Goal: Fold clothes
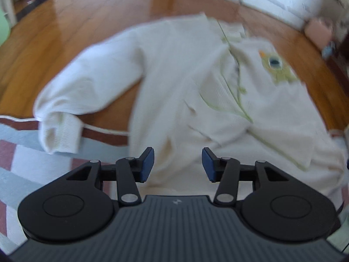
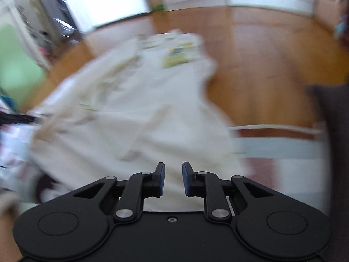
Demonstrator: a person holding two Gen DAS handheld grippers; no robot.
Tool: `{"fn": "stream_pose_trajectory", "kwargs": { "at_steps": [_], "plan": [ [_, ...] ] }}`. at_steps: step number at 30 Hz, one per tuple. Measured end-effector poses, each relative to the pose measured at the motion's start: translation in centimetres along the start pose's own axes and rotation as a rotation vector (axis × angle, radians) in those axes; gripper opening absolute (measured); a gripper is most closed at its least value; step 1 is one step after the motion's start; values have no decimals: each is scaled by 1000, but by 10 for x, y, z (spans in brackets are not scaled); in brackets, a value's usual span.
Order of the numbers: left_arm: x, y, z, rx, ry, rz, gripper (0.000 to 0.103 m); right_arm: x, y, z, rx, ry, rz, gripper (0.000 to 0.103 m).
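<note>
Wooden floor (image 1: 91,26) bears a rumpled, seemingly cream sweater (image 1: 174,69); both grippers' fingers (image 1: 146,166) apart, empty.

Blurred throughout. Right gripper (image 2: 173,179) low in the middle, blue pads slightly parted, nothing pinched between them, poised above the near hem of a cream garment (image 2: 152,113). Beyond the gripper, fabric spread away over a wooden floor (image 2: 261,65), green-yellow print (image 2: 174,60) at the far end. Right of the garment, a striped rug (image 2: 283,150).

Sweater (image 1: 174,83) spread half on floor (image 1: 76,28) (hem on rug (image 1: 26,166))
</note>
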State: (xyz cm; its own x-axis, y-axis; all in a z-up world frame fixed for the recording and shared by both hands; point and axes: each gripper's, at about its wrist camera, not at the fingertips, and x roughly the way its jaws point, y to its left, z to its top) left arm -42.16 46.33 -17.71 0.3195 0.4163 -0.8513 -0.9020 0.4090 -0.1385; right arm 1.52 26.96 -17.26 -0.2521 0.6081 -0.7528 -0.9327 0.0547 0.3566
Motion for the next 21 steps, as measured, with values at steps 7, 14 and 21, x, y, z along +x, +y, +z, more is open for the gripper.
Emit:
{"fn": "stream_pose_trajectory", "kwargs": {
  "at_steps": [7,14,21],
  "plan": [
    [52,-25,-20,51,198,148,71,100,69,16,-66,136,171,65],
    [27,-6,-37,37,183,105,10,154,126,0,-195,171,213,69],
    [-10,23,-29,-86,71,-65,2,135,146,-27,-447,273,252,9]
  ]
}}
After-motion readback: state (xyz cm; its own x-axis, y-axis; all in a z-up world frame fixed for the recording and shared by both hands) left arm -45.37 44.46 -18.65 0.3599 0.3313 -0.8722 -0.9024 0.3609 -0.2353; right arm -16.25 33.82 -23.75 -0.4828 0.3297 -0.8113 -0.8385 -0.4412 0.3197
